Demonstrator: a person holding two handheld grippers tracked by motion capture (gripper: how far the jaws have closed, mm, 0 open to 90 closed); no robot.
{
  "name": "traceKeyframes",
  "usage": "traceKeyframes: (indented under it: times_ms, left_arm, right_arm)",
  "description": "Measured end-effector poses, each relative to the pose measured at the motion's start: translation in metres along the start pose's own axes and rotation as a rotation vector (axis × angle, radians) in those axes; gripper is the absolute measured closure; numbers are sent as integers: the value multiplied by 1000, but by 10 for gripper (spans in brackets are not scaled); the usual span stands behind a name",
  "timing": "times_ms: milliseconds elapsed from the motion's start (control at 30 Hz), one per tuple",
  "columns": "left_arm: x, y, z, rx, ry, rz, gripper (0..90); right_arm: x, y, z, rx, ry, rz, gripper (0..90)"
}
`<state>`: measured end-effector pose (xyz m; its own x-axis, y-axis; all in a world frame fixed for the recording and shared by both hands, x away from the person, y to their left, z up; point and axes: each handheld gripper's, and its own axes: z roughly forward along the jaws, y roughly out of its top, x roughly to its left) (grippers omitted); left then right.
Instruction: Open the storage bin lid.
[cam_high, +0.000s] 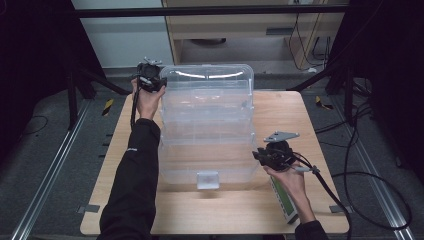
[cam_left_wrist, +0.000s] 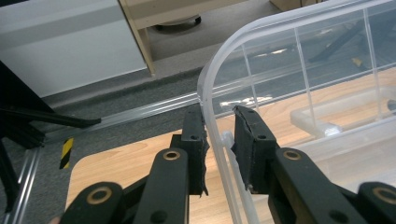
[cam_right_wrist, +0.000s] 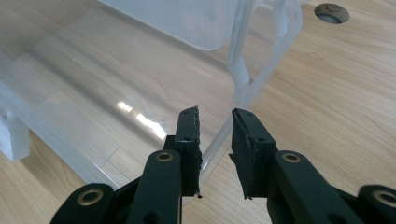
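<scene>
Clear plastic box gripped at two corners

The clear box (cam_high: 207, 125) is seen mid-frame in the high view, stood on the wooden table (cam_high: 310, 150), its lid (cam_high: 207, 75) swung up toward the top of the frame. The left gripper (cam_high: 150, 80), at the upper left of the box, is clamped on the lid's rim (cam_left_wrist: 215, 140), which is caught between both pads. The right gripper (cam_high: 272, 155), at the lower right, is closed on the box's edge (cam_right_wrist: 212, 149). A small green-and-white gadget (cam_high: 286, 202) is lying near the table's lower right
</scene>
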<state>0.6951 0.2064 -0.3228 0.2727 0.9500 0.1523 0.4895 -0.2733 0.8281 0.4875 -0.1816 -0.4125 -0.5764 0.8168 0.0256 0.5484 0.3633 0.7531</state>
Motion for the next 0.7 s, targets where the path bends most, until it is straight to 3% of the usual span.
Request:
traceKeyframes:
  times_ms: [267, 300, 433, 467, 567, 600, 633, 700]
  left_arm:
    - [1, -5, -1, -30, 36, 5, 716]
    - [4, -7, -3, -35, 13, -7, 664]
    - [13, -18, -14, -50, -3, -24, 630]
    - [21, -23, -25, -55, -10, -42, 622]
    - [29, -29, -37, -73, -44, -66, 586]
    - [34, -37, -50, -68, -44, -84, 547]
    - [34, -37, -50, -68, -44, -84, 532]
    - [38, -51, -67, -77, -52, -90, 518]
  right_arm:
    - [-1, -1, 0, 2, 5, 16, 729]
    - [0, -1, -1, 4, 0, 21, 733]
    - [1, 0, -1, 9, 0, 33, 740]
    - [1, 0, -1, 11, 0, 38, 741]
    - [1, 0, -1, 12, 0, 36, 741]
    - [1, 0, -1, 11, 1, 36, 740]
    - [1, 0, -1, 11, 1, 36, 740]
    - [0, 0, -1, 7, 7, 36, 738]
